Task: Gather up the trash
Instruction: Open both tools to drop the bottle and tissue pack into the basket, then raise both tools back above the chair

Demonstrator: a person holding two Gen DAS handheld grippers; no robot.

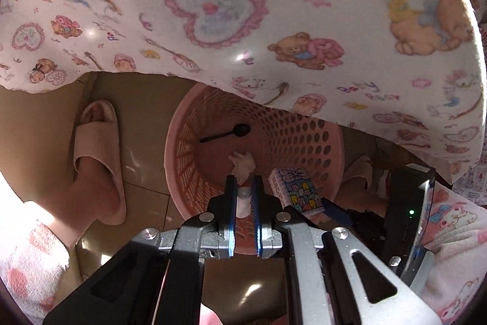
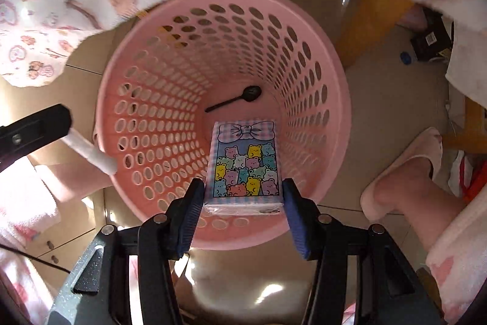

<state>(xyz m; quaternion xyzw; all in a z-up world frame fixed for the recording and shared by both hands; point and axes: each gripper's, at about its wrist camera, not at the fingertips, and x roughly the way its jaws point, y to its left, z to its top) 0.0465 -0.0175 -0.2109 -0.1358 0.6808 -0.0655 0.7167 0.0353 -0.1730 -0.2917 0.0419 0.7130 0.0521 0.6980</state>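
A pink perforated basket (image 2: 307, 29) stands on the floor below both grippers. My right gripper (image 2: 242, 188) points down into it, shut on a tissue pack (image 2: 243, 166) printed with coloured bears and a bow. The pack (image 1: 298, 191) also shows in the left wrist view, over the basket (image 1: 304, 139). My left gripper (image 1: 244, 183) is shut on a short white roll (image 1: 243, 204). In the right wrist view that roll (image 2: 91, 154) sticks out over the basket's left rim. A black plastic spoon (image 2: 234, 101) lies on the basket floor. A crumpled tissue (image 1: 242, 163) shows beyond the left fingertips, apparently inside the basket.
A bear-and-heart printed blanket (image 1: 243, 5) hangs over the basket's far side. A person's feet in pink slippers (image 1: 97, 160) (image 2: 404, 172) stand on the tiled floor either side of the basket. A black box (image 2: 429, 40) and yellow furniture (image 2: 374, 17) lie at the right.
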